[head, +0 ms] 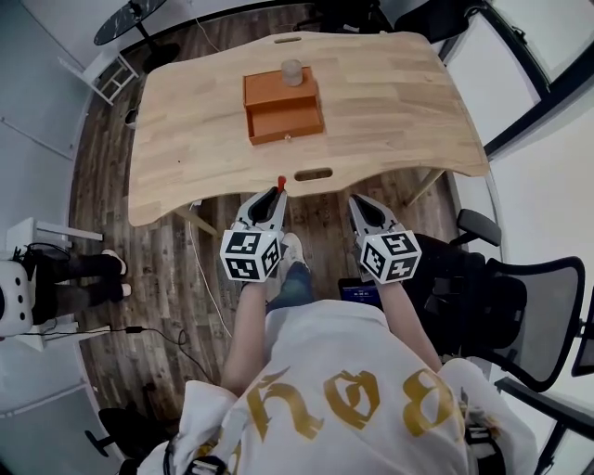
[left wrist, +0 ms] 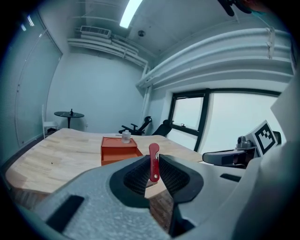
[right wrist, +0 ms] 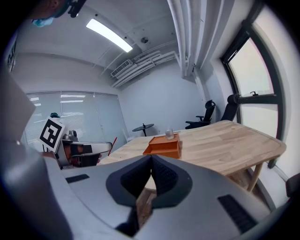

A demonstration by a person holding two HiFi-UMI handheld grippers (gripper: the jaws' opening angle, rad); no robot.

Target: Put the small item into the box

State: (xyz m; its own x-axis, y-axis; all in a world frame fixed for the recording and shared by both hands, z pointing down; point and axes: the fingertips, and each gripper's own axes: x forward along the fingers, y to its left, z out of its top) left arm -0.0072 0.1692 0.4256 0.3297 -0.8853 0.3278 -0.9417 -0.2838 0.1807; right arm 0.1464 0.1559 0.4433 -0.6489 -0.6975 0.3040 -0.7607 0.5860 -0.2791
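Note:
My left gripper (head: 277, 195) is shut on a small red item (left wrist: 153, 161), which sticks up between its tips (head: 281, 183) just off the table's near edge. Beside it, my right gripper (head: 354, 203) is shut with nothing in it (right wrist: 151, 159). An orange box (head: 282, 107) with its drawer pulled out toward me sits on the wooden table (head: 390, 102), toward the far side. A small clear jar (head: 292, 72) stands on the box's top; box (left wrist: 118, 148) and jar (left wrist: 125, 136) also show in the left gripper view, and the box (right wrist: 163, 146) in the right one.
The table has a handle slot (head: 313, 174) near its front edge. A black office chair (head: 520, 306) stands at my right. A person's legs and shoes (head: 88, 276) are at the left. A round side table (head: 130, 20) is beyond the far left corner.

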